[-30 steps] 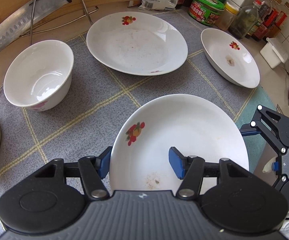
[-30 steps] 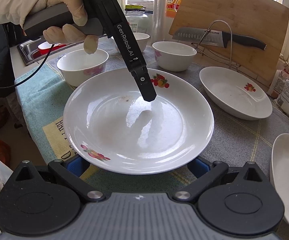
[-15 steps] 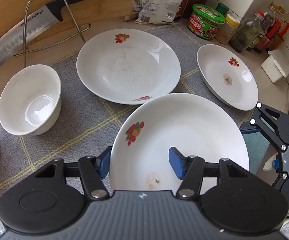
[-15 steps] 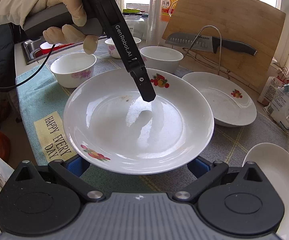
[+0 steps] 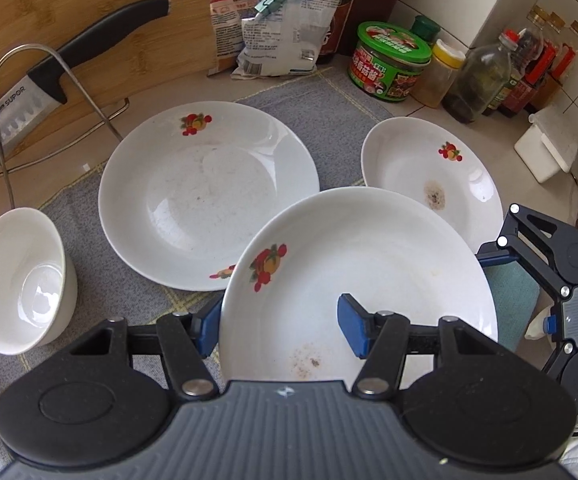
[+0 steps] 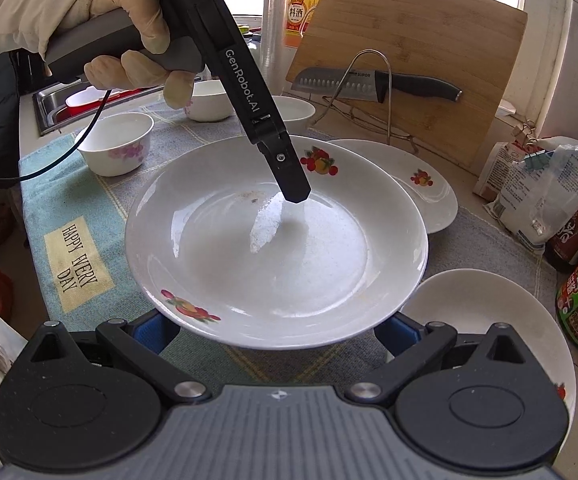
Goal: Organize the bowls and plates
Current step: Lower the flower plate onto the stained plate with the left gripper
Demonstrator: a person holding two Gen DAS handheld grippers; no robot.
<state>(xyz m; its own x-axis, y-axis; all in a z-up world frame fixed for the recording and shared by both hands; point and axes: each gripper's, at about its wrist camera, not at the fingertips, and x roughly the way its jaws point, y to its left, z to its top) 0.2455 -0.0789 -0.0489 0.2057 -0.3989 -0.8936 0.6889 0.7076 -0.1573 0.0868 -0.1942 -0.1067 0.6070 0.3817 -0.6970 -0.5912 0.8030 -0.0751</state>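
Plate point(image 5: 369, 256) riding in left gripper point(image 5: 281, 326), rim pinched; we are cradling underside on spread right gripper point(image 6: 273, 330).

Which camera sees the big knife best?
The right wrist view: the knife shows whole, blade and black handle, lying across the wire rack before the cutting board. In the left wrist view the knife runs off the left edge, so its blade tip is cut off.
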